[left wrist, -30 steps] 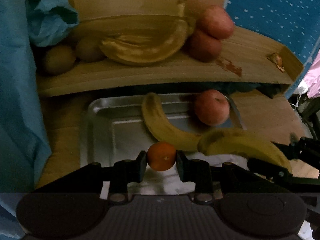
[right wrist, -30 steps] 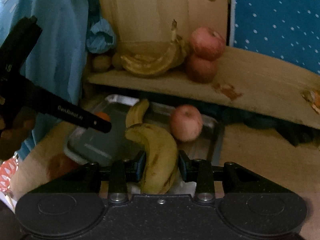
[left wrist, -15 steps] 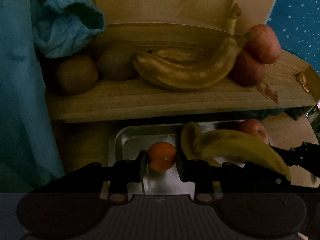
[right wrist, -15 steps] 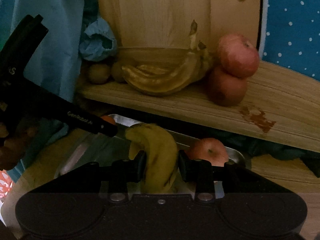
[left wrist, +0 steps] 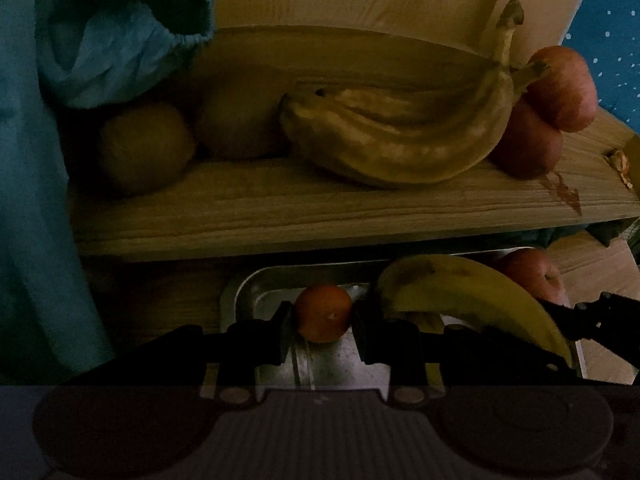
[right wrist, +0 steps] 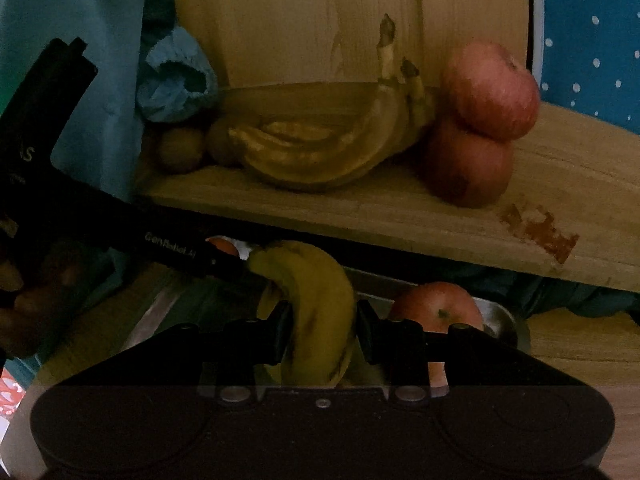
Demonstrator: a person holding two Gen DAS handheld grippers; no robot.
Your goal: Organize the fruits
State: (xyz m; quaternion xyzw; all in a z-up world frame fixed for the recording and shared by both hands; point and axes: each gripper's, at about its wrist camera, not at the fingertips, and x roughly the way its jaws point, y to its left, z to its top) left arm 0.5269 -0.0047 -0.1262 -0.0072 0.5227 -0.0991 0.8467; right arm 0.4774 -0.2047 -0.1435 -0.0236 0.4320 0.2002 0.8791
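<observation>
So fruit gets carried up two at a time

Left tongs (left wrist: 324, 316) are clamped on an orange (left wrist: 323, 313), right tongs (right wrist: 323, 326) on a banana (right wrist: 320, 316), probably headed for the shelf (left wrist: 320, 216).

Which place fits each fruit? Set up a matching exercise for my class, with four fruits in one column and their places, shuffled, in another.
Fruits:
1. orange
2. yellow banana
3. stacked apples
4. single apple

Places:
A. in the metal tray
B. in the left gripper
C. on the wooden shelf
D. in the right gripper

Pairs: 1-B, 2-D, 3-C, 4-A
</observation>
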